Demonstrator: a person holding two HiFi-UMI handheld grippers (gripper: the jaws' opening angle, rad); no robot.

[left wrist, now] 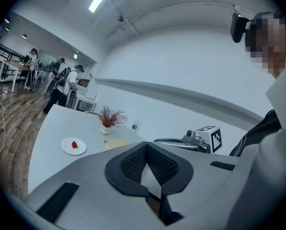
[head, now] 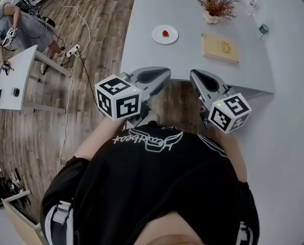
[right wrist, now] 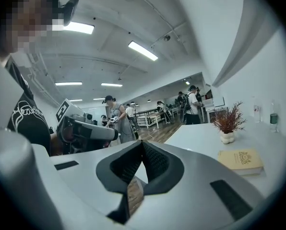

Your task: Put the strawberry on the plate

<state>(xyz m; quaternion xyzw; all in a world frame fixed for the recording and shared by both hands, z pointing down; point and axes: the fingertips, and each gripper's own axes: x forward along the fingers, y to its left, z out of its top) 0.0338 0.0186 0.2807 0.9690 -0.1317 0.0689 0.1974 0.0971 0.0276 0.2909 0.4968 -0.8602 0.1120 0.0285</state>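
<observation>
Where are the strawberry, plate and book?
strawberry (head: 165,33), head view, middle of the fruit.
plate (head: 156,34), head view, bare left rim.
book (head: 221,48), head view, centre of the cover.

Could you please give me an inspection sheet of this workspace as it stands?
Surface: grey table, mostly bare.
Job's things: strawberry lies on the white plate.
Clutter: book, potted plant and bottle, all right of the plate.
Grippers: left gripper and right gripper both shut, empty, held before the person's chest.
Cables: white cable and power strip on the floor left of the table.
Surroundings: wood floor; small white table with a person beside it.
</observation>
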